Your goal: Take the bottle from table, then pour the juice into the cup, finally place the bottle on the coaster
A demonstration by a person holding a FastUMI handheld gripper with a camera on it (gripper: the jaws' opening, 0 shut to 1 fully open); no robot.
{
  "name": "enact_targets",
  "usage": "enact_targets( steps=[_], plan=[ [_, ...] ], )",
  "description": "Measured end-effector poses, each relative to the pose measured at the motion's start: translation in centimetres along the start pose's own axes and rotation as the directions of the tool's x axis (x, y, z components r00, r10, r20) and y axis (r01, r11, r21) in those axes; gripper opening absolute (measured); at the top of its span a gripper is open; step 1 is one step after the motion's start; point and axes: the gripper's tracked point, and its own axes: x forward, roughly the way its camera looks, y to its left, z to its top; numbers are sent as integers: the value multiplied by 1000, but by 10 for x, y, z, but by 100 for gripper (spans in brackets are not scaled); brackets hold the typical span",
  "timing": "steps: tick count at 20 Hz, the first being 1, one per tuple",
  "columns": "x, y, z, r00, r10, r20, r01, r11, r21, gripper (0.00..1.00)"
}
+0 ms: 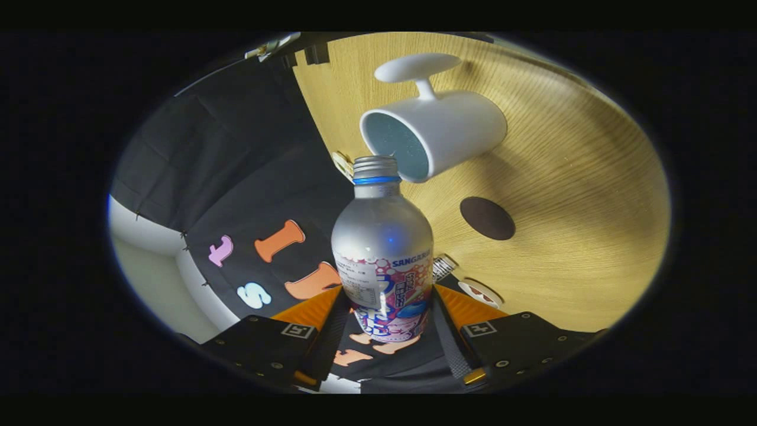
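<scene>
My gripper (387, 316) is shut on a silver bottle (383, 236) with a colourful label and a blue neck ring, one finger pressing on each side of its lower body. The whole view is rolled sideways, so the bottle is tipped over. Its capped mouth sits right at the rim of a white cup (434, 135) with a blue-green inside and a handle, which stands on the wooden table (579, 195) just beyond the bottle. A dark round coaster (487, 218) lies on the table beside the cup, beyond the fingers.
The booth's black cloth wall (236, 177) borders the table on the side away from the coaster. A small round white and red disc (480, 292) and a small striped tag (442, 266) lie on the table near one finger.
</scene>
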Motion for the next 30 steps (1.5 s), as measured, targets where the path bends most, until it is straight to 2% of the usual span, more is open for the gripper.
enact_targets(
  steps=[7,26,30],
  plan=[
    [4,4,1,1000,-10,4,9,999,40,75],
    [-3,25,6,998,59,9,-60,976,208,76],
    [-2,24,9,999,51,19,-54,976,211,76]
  ],
)
